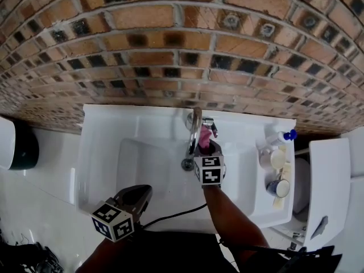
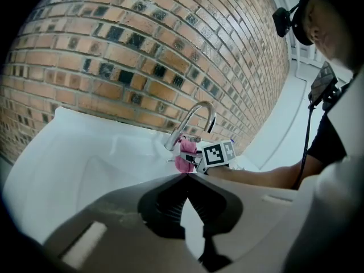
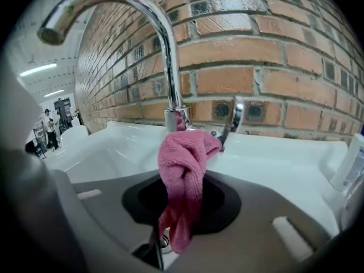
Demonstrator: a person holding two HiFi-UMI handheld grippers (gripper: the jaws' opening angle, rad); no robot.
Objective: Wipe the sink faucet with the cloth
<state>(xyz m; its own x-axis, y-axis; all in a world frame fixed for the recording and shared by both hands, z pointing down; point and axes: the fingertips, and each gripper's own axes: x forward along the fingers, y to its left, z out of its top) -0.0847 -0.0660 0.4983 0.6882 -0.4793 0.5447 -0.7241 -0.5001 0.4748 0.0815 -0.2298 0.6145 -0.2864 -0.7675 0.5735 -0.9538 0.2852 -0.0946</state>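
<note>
At faucet (image 3: pixel 168 56) base: right gripper (image 1: pixel 208 150) pinches cloth (image 3: pixel 183 169); left gripper (image 1: pixel 141 195) jaws together, empty. Advise snug pressure, stroking up the neck.

White sink counter set against a brick wall.
The counter (image 1: pixel 96 152) is one white moulded unit with a basin sunk into it. The left tongs (image 1: pixel 142 193) hang over the basin's near edge and the right tongs (image 1: pixel 205 145) over its back. A chrome faucet (image 1: pixel 195 124) stands on the back ledge directly ahead of the right tongs, and the drain (image 1: pixel 187 164) lies just to their left. Well to their right, the side ledge carries a blue-capped bottle (image 1: pixel 281 136), a white cup (image 1: pixel 276 158) and a blue cup (image 1: pixel 278 187).
</note>
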